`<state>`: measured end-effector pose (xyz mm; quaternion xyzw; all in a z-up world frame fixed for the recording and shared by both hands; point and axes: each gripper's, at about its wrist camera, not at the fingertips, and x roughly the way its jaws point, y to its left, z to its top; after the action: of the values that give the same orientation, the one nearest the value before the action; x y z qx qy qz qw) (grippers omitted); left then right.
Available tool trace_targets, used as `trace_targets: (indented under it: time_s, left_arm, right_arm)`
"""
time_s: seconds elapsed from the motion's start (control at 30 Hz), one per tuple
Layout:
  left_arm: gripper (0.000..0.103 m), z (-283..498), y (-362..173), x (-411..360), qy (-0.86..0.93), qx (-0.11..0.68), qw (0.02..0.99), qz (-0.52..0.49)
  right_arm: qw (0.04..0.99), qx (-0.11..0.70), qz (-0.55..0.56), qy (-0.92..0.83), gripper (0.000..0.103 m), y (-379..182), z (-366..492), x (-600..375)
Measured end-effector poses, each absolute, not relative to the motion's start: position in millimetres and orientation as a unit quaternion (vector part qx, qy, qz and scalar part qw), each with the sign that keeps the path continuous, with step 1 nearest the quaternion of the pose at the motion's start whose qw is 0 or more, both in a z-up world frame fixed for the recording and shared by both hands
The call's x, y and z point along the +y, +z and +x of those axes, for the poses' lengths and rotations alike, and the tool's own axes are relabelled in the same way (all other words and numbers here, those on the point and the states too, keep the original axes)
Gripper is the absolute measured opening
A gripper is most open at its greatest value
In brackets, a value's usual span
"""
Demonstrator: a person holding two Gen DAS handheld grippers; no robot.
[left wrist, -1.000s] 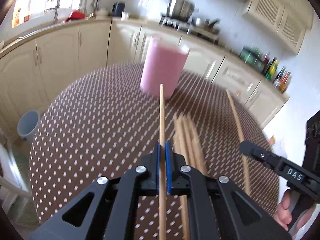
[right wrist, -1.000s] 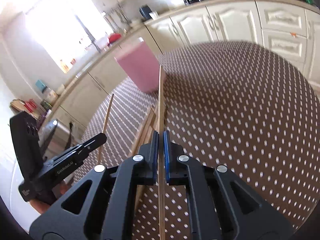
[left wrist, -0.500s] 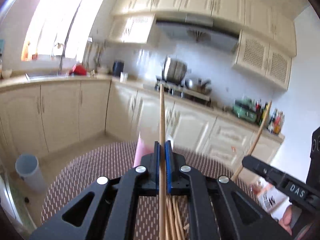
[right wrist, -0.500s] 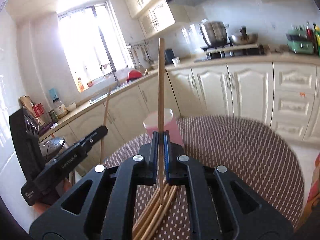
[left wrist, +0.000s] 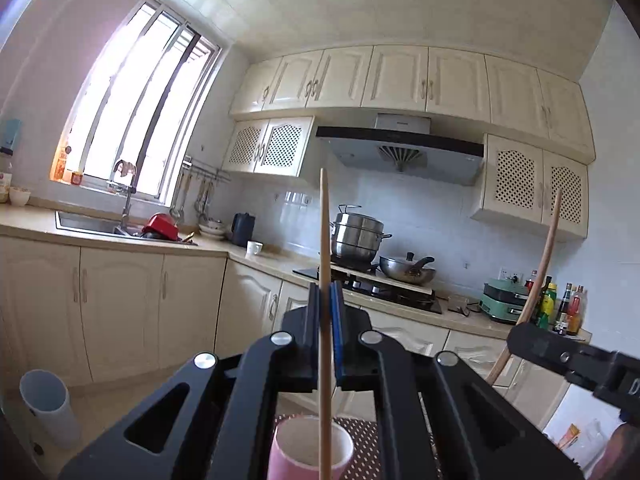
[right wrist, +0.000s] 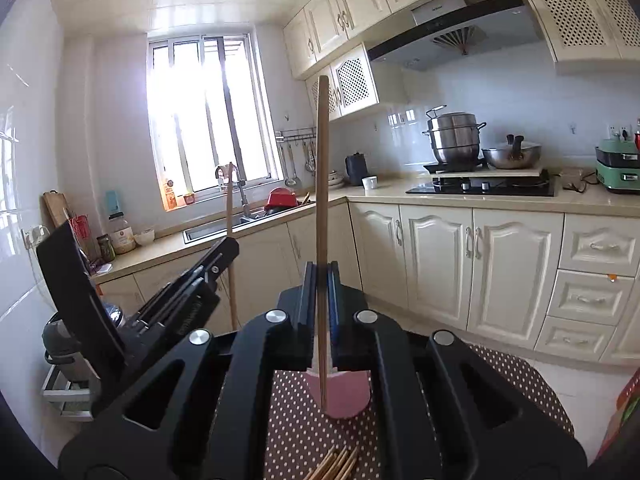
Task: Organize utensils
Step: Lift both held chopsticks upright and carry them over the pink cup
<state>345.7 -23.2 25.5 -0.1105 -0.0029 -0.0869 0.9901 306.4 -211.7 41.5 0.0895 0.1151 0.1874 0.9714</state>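
Left wrist view: left gripper and right gripper each clamp one light, stiff chopstick mid-shaft, upright over pink cup.

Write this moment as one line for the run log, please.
left gripper: shut on chopstick, upright | right gripper: shut on second chopstick, upright | pink cup: on table, below | spare chopsticks: on table

Setting: home kitchen. Evidence — cream cabinets below and above an L-shaped counter, range hood over a gas hob carrying a steel stockpot and a wok. Sink with faucet under a bright window. Kettle, hanging ladles, sauce bottles — ordinary household clutter.
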Motion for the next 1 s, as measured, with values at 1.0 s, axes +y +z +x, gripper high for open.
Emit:
trace_targets:
  time_s: [1.0]
  left_arm:
    - [0.006,464.6,-68.8,-22.9,-0.097,0.060,0.993,-0.043]
  right_arm:
    - [0.941,0.260,0.076,0.205,0.006,-44.0,441.0,-181.7]
